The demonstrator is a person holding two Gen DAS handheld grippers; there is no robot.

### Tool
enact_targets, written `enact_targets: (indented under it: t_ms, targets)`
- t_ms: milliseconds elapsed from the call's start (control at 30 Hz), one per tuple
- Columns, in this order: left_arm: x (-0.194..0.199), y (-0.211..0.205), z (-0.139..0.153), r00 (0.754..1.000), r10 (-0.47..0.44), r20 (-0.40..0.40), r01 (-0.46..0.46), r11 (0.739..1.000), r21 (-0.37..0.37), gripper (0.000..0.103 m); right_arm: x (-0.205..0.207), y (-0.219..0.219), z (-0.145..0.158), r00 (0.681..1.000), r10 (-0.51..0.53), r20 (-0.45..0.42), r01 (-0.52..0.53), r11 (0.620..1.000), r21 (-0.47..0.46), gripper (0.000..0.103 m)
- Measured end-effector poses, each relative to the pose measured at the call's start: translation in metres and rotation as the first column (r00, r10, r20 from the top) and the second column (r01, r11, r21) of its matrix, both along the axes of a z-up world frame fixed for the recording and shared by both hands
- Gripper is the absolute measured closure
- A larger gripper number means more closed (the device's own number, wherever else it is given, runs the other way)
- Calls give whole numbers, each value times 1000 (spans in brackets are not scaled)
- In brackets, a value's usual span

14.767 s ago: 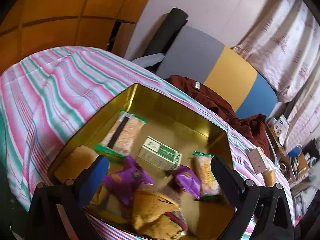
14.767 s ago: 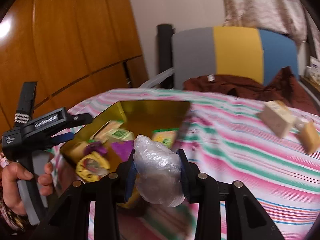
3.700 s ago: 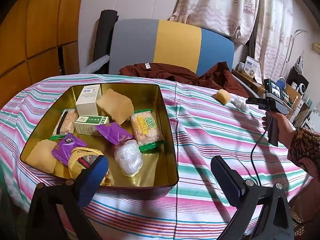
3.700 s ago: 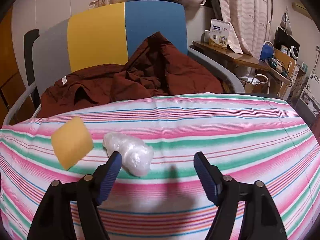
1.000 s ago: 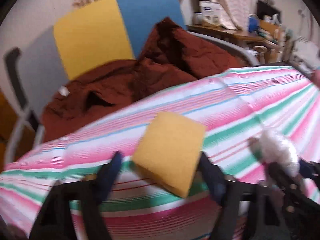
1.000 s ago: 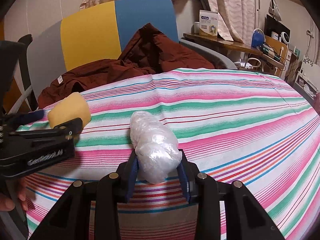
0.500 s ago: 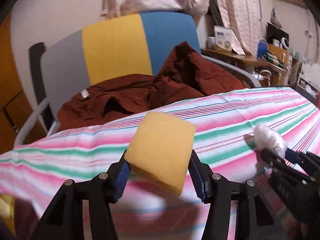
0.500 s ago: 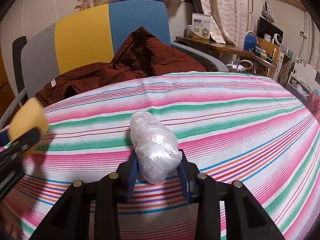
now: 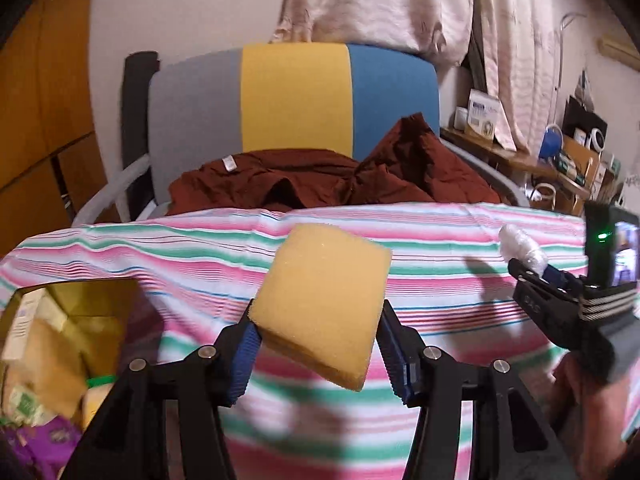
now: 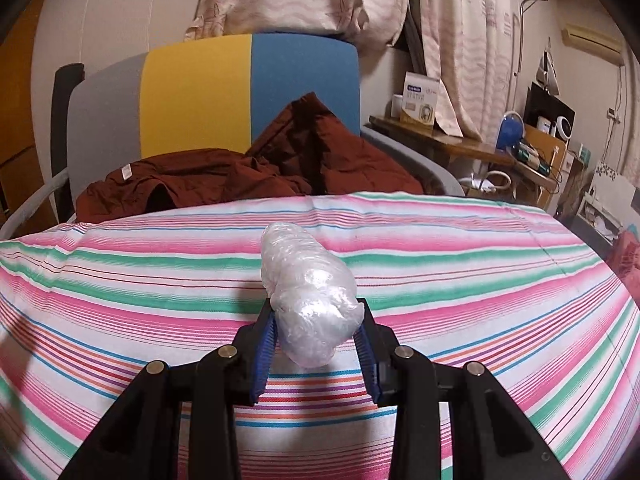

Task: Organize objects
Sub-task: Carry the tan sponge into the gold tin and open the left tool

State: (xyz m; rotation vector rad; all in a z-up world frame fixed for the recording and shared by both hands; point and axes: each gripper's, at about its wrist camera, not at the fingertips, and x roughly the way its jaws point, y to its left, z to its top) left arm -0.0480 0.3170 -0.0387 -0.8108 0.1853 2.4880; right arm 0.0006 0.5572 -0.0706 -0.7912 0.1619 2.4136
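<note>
My left gripper (image 9: 320, 344) is shut on a yellow sponge (image 9: 326, 302) and holds it tilted above the striped tablecloth (image 9: 440, 248). My right gripper (image 10: 316, 344) is shut on a crumpled clear plastic wad (image 10: 310, 300), held above the cloth; that gripper and its wad (image 9: 522, 250) also show at the right of the left wrist view. The gold tin tray (image 9: 96, 300) with a white box, a tan pad and purple packets sits at the lower left of the left wrist view.
A chair (image 9: 296, 100) with a grey, yellow and blue back stands behind the table with a dark red garment (image 9: 328, 180) on its seat. A cluttered wooden shelf (image 9: 560, 160) stands at the far right. The striped cloth (image 10: 480, 280) spreads wide ahead of the right gripper.
My left gripper has lifted and swung left with the sponge, so the gold tray has come into view at lower left. The right gripper holds the plastic wad and has risen slightly.
</note>
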Motion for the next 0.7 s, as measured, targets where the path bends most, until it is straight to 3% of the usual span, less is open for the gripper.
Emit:
enact_targets:
  t_ms: [167, 467, 700]
  targets:
    - [10, -44, 17, 999, 49, 6, -49, 998, 45, 47, 4, -12, 8, 999, 32, -29, -31, 998, 51, 66]
    - [-9, -113, 28, 983, 174, 49, -178, 980, 88, 47, 0, -38, 9, 994, 111, 9, -112, 984, 139, 66]
    - [-38, -145, 18, 957, 246, 151, -262, 960, 94, 47, -3, -52, 6, 990, 134, 49, -141, 972, 187, 66]
